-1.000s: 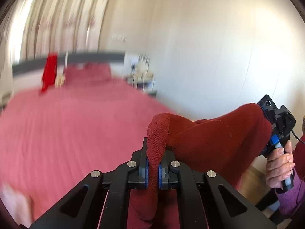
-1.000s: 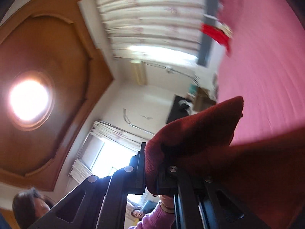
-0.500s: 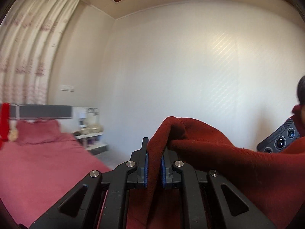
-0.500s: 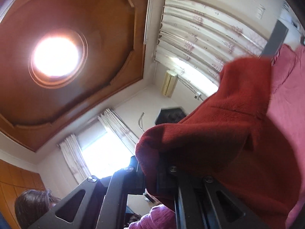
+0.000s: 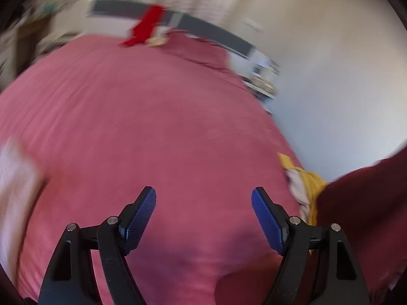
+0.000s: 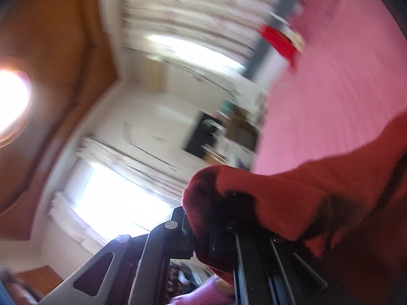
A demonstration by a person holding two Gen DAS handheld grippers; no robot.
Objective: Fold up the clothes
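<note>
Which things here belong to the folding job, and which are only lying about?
Job: dark red garment, clamped in the right hand-held gripper; left hand-held gripper, jaws opening with nothing between; pink bed.

Lying about: yellow cloth, bright red item by the headboard, pillow.

A dark red fuzzy garment hangs bunched and draped above the pink bed

fuzzy dark red knit garment, matt pink cloth bedspread, ribbed blue pads, glossy wooden ceiling

dark red garment, pink bedspread
</note>
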